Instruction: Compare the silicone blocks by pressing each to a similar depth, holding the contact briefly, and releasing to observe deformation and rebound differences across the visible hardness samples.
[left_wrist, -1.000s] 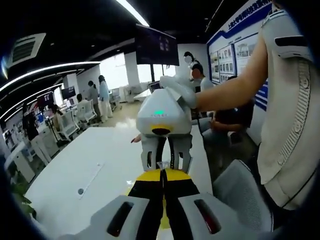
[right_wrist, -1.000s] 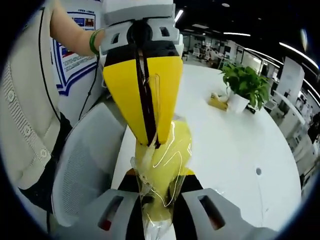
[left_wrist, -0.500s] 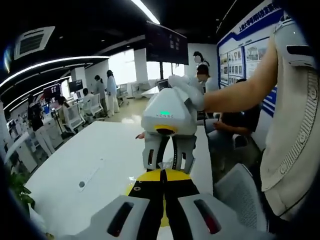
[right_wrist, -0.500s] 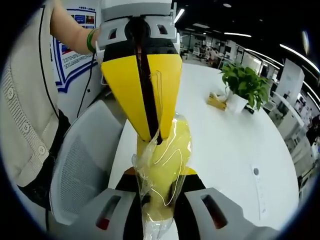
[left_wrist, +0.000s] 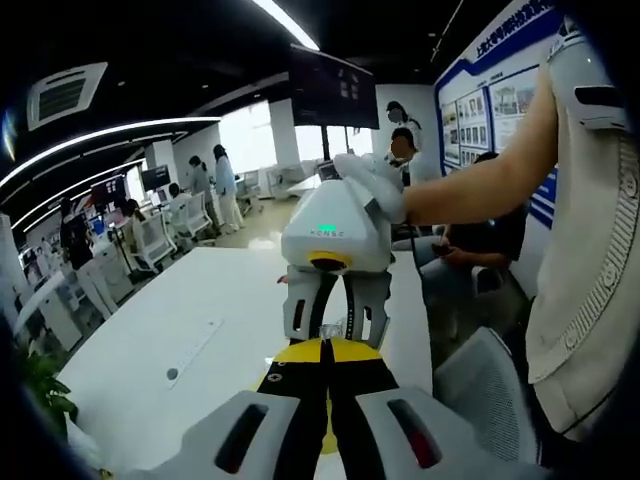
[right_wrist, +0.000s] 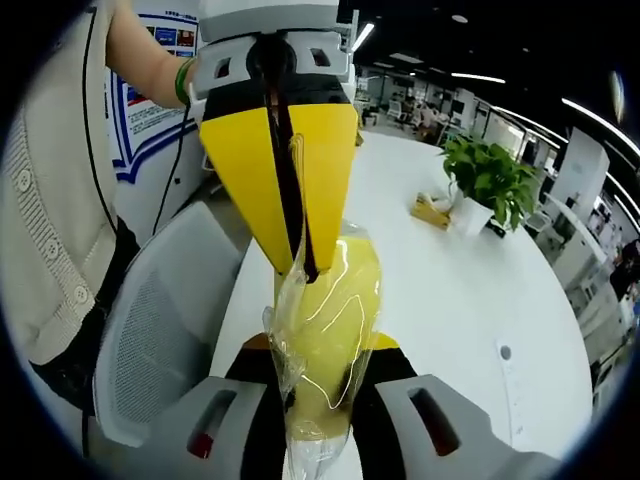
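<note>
Yellow silicone block in clear plastic wrap, lower centre of the right gripper view, was clamped between the right gripper from below and the left gripper from above, both closed on it above the white table. Pressing appeared under way on this sample; release and further samples seemingly remained.

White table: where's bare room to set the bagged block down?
Table is bare between the grippers and the potted plant. Crowded at the near edge, where both grippers pinch the yellow bagged block beside the chair.
</note>
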